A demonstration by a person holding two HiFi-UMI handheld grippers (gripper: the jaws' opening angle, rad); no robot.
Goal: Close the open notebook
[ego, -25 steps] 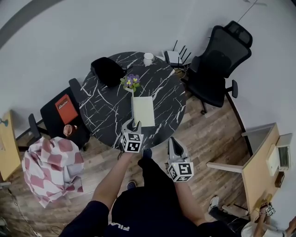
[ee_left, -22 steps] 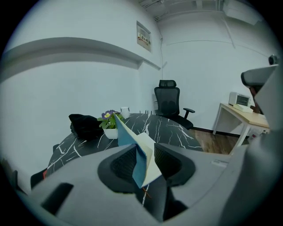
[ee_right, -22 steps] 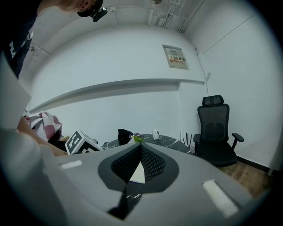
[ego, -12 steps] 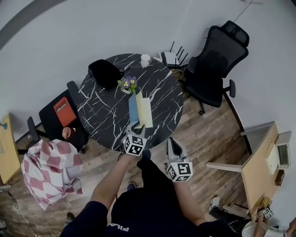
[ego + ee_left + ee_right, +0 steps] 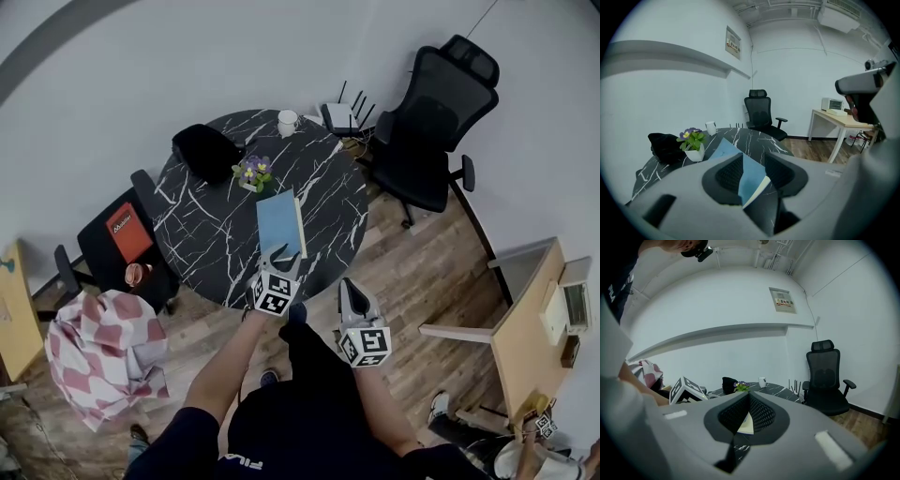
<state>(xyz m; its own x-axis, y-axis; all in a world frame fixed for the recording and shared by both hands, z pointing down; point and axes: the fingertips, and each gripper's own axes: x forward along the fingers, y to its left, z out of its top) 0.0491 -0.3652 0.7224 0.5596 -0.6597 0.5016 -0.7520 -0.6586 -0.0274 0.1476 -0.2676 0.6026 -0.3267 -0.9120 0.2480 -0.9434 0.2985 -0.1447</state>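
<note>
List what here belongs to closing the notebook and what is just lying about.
Job: notebook, closed, blue cover up; left tool, jaws opening, notebook showing between them, not pressed.
Lying about: flower pot, black bag, cup, router; right tool, shut, idle off the table.

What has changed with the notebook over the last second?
The notebook went from open, pale page up, to closed, blue cover up. The left gripper is at its near edge with jaws opening; the edge shows between them but is not pinched. The right gripper stayed shut off the table. The plant and cup are as before.
</note>
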